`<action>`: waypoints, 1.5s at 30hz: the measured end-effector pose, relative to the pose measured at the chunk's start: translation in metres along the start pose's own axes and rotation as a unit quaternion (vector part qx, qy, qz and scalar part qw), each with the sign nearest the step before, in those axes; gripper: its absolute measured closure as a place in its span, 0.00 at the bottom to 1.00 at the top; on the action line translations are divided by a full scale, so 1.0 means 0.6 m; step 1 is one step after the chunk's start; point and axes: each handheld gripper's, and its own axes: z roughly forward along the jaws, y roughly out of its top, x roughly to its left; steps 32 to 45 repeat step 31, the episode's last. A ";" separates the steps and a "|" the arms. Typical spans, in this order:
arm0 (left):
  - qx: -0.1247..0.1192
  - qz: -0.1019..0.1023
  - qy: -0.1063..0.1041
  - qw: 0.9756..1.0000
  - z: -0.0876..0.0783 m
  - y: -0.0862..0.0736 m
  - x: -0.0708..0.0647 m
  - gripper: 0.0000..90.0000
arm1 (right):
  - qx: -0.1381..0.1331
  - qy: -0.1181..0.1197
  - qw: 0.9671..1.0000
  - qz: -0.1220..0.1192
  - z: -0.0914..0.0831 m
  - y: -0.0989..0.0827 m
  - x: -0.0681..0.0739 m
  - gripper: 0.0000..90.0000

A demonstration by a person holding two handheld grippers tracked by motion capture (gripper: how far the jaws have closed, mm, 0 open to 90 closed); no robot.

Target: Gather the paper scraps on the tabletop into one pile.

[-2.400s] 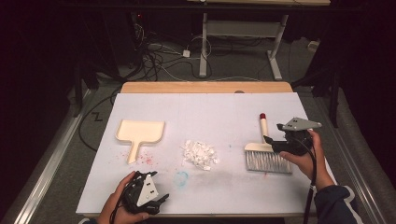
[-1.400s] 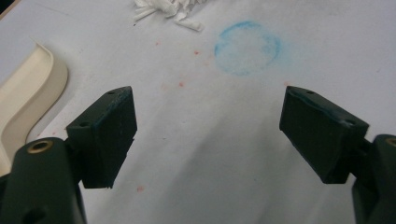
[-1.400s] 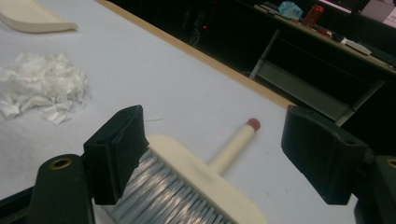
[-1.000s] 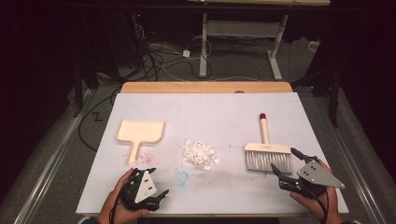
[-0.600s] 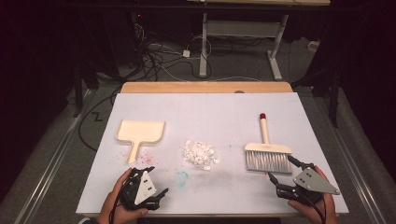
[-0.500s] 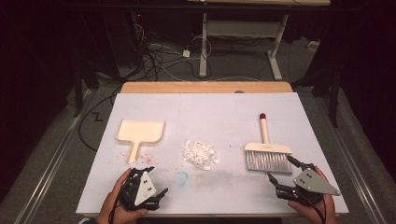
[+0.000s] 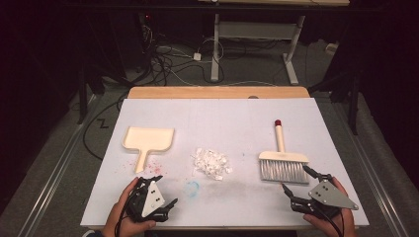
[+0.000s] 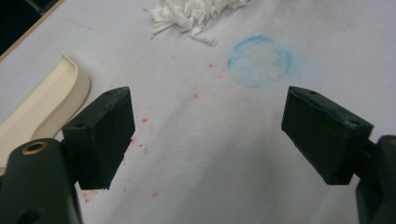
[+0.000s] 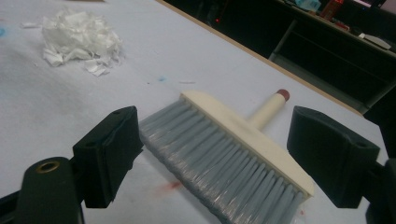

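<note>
Right claw (image 7: 298,180) has let go and retreated from brush (image 7: 282,163).

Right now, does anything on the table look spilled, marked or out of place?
Yes: a loose pile of white scraps lies mid-table between the dustpan and the brush. A blue ring mark and red specks stain the sheet near the open left gripper. Nothing looks broken.
</note>
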 end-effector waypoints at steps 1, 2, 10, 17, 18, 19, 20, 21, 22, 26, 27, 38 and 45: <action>0.000 0.000 0.000 1.000 0.000 0.000 0.000 0.18 | 0.000 -0.002 1.000 -0.004 0.000 0.000 0.000 0.21; -0.001 0.000 0.000 1.000 0.000 0.000 0.000 0.18 | -0.002 -0.003 1.000 -0.005 -0.001 0.000 0.001 0.21; -0.002 -0.001 0.003 1.000 -0.002 -0.001 0.000 0.18 | -0.003 -0.003 1.000 -0.006 -0.001 0.001 0.001 0.21; 0.001 0.002 0.002 1.000 0.000 0.000 0.001 0.18 | -0.011 -0.004 1.000 0.001 -0.003 0.003 0.000 0.21; 0.001 0.002 0.002 1.000 0.000 0.000 0.001 0.18 | -0.013 -0.003 1.000 0.001 -0.004 0.003 0.000 0.21; 0.001 0.002 0.002 1.000 0.000 0.001 0.000 0.18 | -0.016 -0.003 1.000 -0.002 -0.005 0.003 0.000 0.21; 0.001 0.003 0.002 1.000 0.000 0.001 0.000 0.18 | -0.016 -0.004 1.000 -0.002 -0.006 0.004 0.000 0.21; 0.001 0.002 0.002 1.000 0.001 0.001 0.000 0.18 | -0.017 -0.004 1.000 -0.002 -0.006 0.004 0.000 0.21; 0.002 0.002 0.002 1.000 0.001 0.001 0.000 0.18 | -0.019 -0.005 1.000 -0.002 -0.007 0.004 0.000 0.21; 0.002 0.002 0.002 1.000 0.002 0.001 0.001 0.18 | -0.023 -0.006 1.000 0.003 -0.008 0.005 -0.001 0.21; 0.002 0.002 0.002 1.000 0.002 0.001 0.001 0.18 | -0.023 -0.006 1.000 0.002 -0.008 0.005 -0.001 0.21; 0.001 -0.002 0.004 1.000 0.003 0.002 0.003 0.18 | -0.020 -0.007 1.000 -0.001 -0.007 0.005 -0.002 0.21; 0.001 -0.002 0.004 1.000 0.003 0.002 0.003 0.18 | -0.020 -0.007 1.000 -0.001 -0.007 0.005 -0.002 0.21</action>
